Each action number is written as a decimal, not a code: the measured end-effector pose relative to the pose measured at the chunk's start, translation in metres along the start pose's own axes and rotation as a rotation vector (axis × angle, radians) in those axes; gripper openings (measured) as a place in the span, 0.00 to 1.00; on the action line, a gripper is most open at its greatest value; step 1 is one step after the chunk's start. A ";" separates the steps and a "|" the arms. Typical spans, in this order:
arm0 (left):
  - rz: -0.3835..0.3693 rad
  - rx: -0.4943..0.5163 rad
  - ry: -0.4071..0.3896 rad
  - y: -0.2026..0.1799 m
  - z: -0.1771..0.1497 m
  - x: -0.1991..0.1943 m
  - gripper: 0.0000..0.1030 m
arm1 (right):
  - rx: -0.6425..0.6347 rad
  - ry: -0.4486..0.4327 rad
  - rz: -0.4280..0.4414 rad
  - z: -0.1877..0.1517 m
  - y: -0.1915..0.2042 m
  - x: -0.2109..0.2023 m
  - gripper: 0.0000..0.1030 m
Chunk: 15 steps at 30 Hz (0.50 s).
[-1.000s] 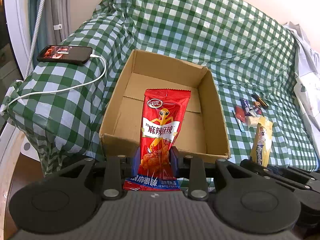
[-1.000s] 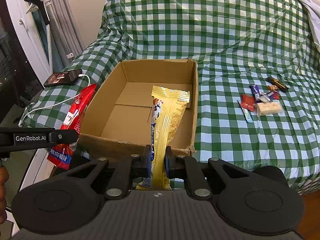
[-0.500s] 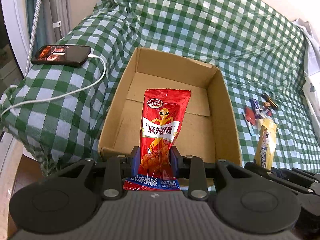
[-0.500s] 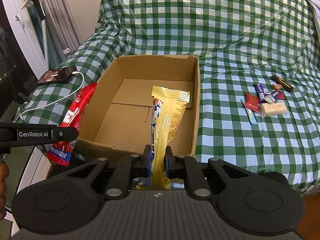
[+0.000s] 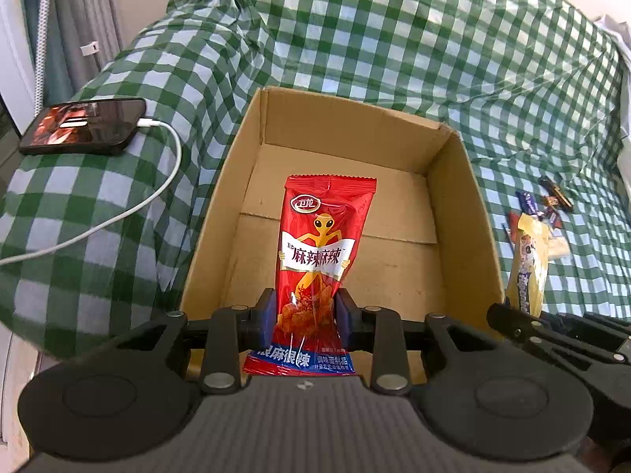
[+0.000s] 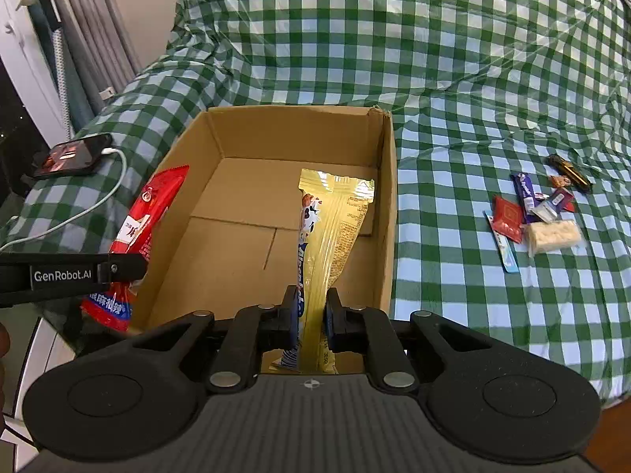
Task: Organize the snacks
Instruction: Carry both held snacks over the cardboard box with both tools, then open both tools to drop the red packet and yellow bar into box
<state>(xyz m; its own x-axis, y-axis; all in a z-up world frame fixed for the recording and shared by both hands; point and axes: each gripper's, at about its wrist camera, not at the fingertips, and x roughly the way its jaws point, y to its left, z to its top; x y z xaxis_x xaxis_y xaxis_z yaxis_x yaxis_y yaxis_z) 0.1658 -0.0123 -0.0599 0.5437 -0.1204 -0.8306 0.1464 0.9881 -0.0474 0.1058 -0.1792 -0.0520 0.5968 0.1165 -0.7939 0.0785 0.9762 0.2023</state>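
My left gripper [image 5: 303,315] is shut on a red spicy-snack packet [image 5: 321,244], held upright over the near edge of an open cardboard box [image 5: 461,205]. My right gripper [image 6: 311,315] is shut on a yellow snack packet [image 6: 335,220], held over the near right part of the same box [image 6: 384,197]. The red packet [image 6: 146,216] also shows in the right wrist view at the box's left wall, and the yellow packet [image 5: 530,264] in the left wrist view beside the box's right wall. The box holds nothing.
Several small snacks [image 6: 536,213] lie on the green checked cover [image 6: 453,79] to the right of the box. A phone [image 5: 84,126] with a white cable [image 5: 157,193] lies left of the box. Curtains [image 6: 79,51] hang at the far left.
Both grippers have moved forward and closer to the box with their packets still held. The box looks larger in both views.
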 end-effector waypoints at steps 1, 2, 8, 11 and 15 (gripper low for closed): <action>0.002 0.003 0.006 0.000 0.003 0.005 0.34 | 0.002 0.003 0.000 0.003 -0.001 0.005 0.13; 0.004 0.006 0.011 -0.001 0.005 0.010 0.34 | 0.004 0.006 -0.001 0.005 -0.002 0.010 0.13; 0.018 0.024 0.037 -0.005 0.019 0.036 0.34 | 0.009 0.033 0.001 0.016 -0.009 0.039 0.13; 0.023 0.033 0.048 -0.007 0.024 0.046 0.34 | 0.007 0.045 -0.002 0.020 -0.011 0.053 0.13; 0.029 0.055 0.046 -0.010 0.033 0.056 0.37 | 0.012 0.049 0.003 0.027 -0.017 0.066 0.14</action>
<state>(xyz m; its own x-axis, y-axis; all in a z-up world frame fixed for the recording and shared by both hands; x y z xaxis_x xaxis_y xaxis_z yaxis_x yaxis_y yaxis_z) 0.2223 -0.0322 -0.0872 0.5099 -0.0859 -0.8559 0.1773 0.9841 0.0068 0.1657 -0.1928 -0.0921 0.5574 0.1284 -0.8203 0.0864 0.9736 0.2111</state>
